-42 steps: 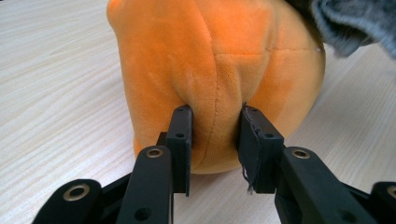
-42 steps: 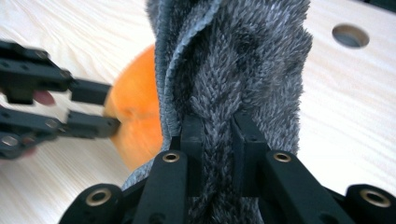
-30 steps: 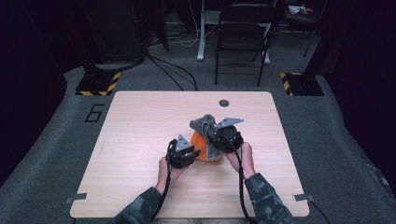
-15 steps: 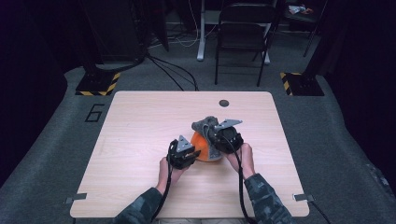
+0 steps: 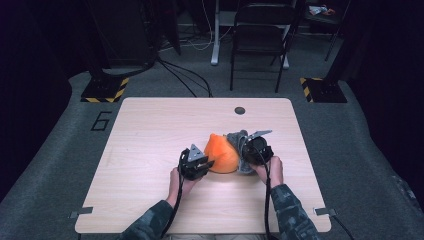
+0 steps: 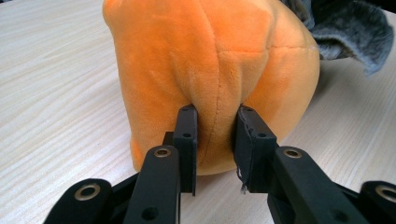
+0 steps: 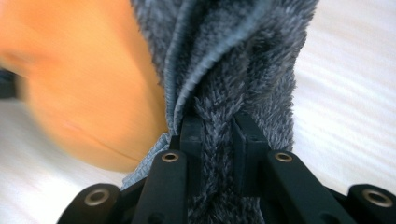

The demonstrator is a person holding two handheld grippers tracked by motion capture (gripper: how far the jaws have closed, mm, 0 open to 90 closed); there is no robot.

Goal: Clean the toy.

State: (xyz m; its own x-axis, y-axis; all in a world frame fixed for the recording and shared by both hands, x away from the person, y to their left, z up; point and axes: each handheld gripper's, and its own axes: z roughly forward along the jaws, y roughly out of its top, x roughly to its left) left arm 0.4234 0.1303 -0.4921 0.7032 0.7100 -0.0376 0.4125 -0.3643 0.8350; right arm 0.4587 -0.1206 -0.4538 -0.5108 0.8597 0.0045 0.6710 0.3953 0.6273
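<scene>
The left gripper (image 6: 215,140) pinched a fold of the orange plush (image 6: 210,60) between nearly closed jaws, while the right gripper (image 7: 217,140) clamped the grey furry cover (image 7: 233,56) just beside it on the table (image 5: 150,130). Seemingly mid-pull, the next move called for drawing the cover across the plush without losing either pinch.

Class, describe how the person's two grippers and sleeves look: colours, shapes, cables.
Both the left gripper and the right gripper are black, each topped by a grey three-cornered plate. Their jaws are flat black bars joined by round metal rivets. A black cable trails from each along the forearm. The sleeves are a dark camouflage pattern.
</scene>
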